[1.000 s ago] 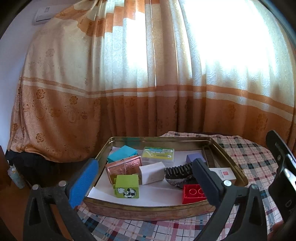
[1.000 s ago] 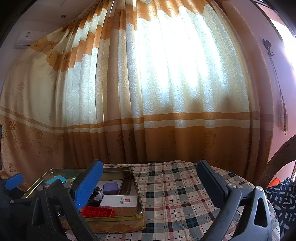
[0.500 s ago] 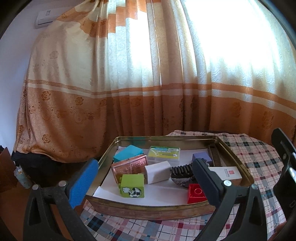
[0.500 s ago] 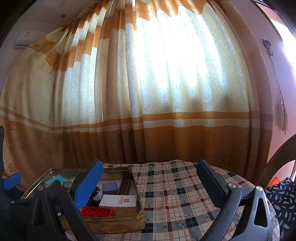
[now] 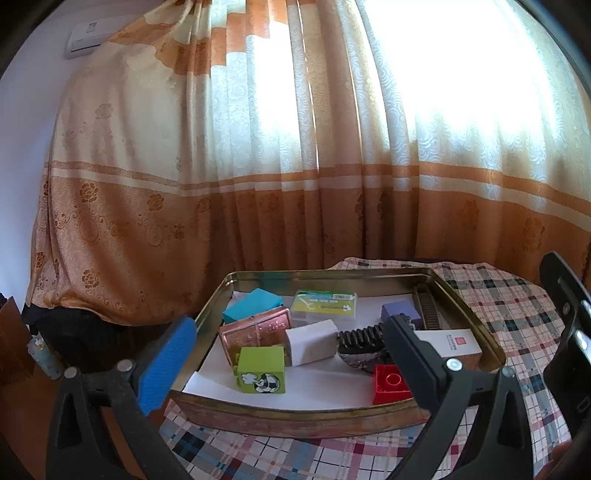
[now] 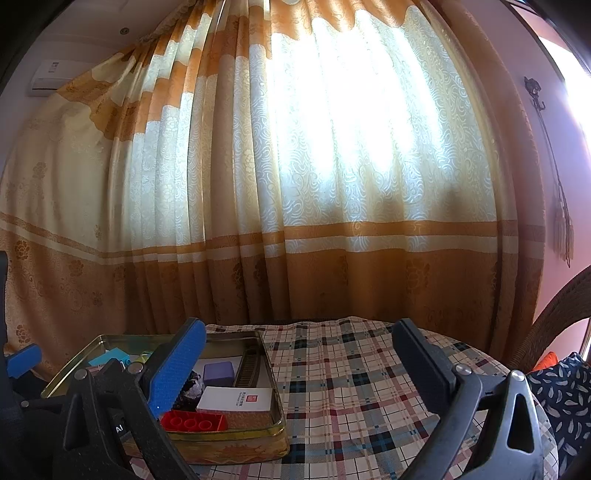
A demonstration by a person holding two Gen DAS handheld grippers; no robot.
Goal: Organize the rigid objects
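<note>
A: Gripper status?
B: Left gripper [image 5: 288, 350] and right gripper [image 6: 299, 354] both spread wide, nothing held.
A: Objects?
B: All inside the gold tin tray [image 5: 295, 413] on the plaid tablecloth [image 6: 354, 387]: green block [image 5: 261, 373] near-left, red brick [image 5: 389, 384] near-right, white box [image 5: 312, 341] centre, purple cube [image 6: 218, 373] far-right.

I worked in a lived-in home room: floor-length orange-and-cream curtains [image 6: 295, 184] glowed against a sunlit window, a wall air conditioner [image 5: 86, 35] sat high in the corner, a plaid cloth [image 6: 369, 387] covered the round table, and a wicker chair [image 6: 557, 314] held a patterned cushion [image 6: 565, 387].
</note>
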